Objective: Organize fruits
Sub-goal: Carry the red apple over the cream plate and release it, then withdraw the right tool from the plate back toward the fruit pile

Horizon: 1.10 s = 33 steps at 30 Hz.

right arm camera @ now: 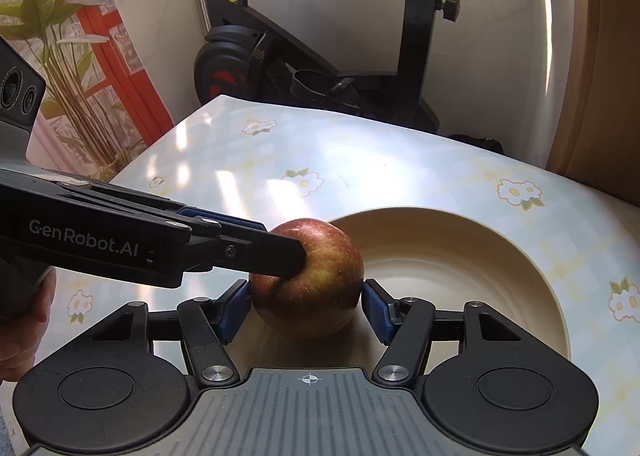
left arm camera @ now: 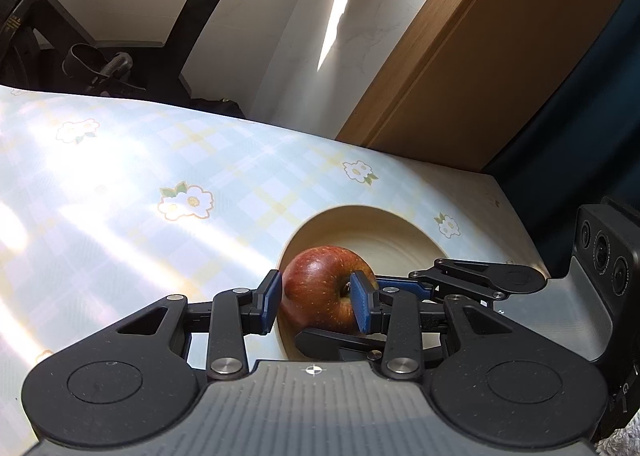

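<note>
The left tool (left arm camera: 316, 302) is gripping a red apple (left arm camera: 324, 288), its blue pads pressing on the fruit from both sides. The right tool (right arm camera: 308, 310) is holding its jaws partly apart around the same apple (right arm camera: 310, 280); one pad is touching the skin, the other is standing just off it. The apple is sitting at the near edge of a cream bowl (right arm camera: 460, 256) on the flowered counter (right arm camera: 360, 159), between both tools.

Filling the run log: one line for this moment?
left gripper: shut on apple | right gripper: straddles apple, right pad apart | bowl: beneath
</note>
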Motion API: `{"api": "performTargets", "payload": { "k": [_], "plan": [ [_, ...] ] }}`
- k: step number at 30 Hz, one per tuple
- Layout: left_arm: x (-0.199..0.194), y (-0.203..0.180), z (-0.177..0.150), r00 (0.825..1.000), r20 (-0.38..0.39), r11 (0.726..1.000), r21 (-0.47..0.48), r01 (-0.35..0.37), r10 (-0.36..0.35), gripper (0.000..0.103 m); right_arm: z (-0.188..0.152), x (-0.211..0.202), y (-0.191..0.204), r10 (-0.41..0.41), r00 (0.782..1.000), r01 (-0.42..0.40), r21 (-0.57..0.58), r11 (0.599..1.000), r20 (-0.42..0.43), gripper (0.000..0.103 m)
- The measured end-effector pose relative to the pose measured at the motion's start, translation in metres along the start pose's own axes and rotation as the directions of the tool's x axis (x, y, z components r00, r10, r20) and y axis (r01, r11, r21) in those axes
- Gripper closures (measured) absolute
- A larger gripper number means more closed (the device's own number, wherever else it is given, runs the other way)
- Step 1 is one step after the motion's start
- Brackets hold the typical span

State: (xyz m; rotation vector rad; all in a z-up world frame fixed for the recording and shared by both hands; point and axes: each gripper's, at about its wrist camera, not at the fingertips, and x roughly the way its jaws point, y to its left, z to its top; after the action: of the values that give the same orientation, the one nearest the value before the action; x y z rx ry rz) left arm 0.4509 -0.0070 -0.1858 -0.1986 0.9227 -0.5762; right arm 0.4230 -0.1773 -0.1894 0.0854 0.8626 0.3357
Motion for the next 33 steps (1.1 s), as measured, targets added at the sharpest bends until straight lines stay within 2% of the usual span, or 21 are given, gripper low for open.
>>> {"api": "performTargets", "payload": {
  "k": [4, 7, 12, 19, 25, 29, 33],
  "plan": [
    [-0.001, -0.002, 0.000, 1.000, 0.005, 1.000, -0.001, -0.011, 0.011, 0.063, -0.003, -0.006, 0.002, -0.022, 1.000, 0.022, -0.022, 1.000, 0.001, 0.043],
    [-0.003, -0.007, -0.002, 0.999, 0.012, 0.999, 0.013, -0.049, 0.049, 0.058, -0.007, -0.014, 0.002, -0.038, 0.999, 0.038, -0.039, 0.999, 0.009, 0.042],
    [-0.009, -0.011, -0.006, 0.997, 0.024, 0.997, 0.027, -0.072, 0.072, 0.057, -0.013, -0.033, 0.000, -0.060, 0.997, 0.062, -0.034, 0.998, 0.038, 0.042],
    [-0.039, -0.022, -0.017, 0.987, 0.111, 0.992, 0.027, -0.124, 0.120, 0.052, -0.030, -0.065, -0.002, -0.095, 0.991, 0.096, -0.016, 0.995, 0.091, 0.042],
    [-0.069, -0.031, -0.037, 0.968, 0.167, 0.978, 0.054, -0.201, 0.189, 0.052, -0.055, -0.096, -0.001, -0.131, 0.977, 0.130, 0.017, 0.991, 0.170, 0.042],
    [-0.089, -0.035, -0.053, 0.947, 0.215, 0.964, 0.068, -0.256, 0.237, 0.052, -0.076, -0.115, -0.001, -0.157, 0.963, 0.145, 0.070, 0.987, 0.220, 0.041],
    [-0.107, -0.040, -0.067, 0.935, 0.244, 0.957, 0.072, -0.282, 0.257, 0.052, -0.093, -0.131, -0.001, -0.187, 0.948, 0.162, 0.114, 0.980, 0.256, 0.041]
  ]
}}
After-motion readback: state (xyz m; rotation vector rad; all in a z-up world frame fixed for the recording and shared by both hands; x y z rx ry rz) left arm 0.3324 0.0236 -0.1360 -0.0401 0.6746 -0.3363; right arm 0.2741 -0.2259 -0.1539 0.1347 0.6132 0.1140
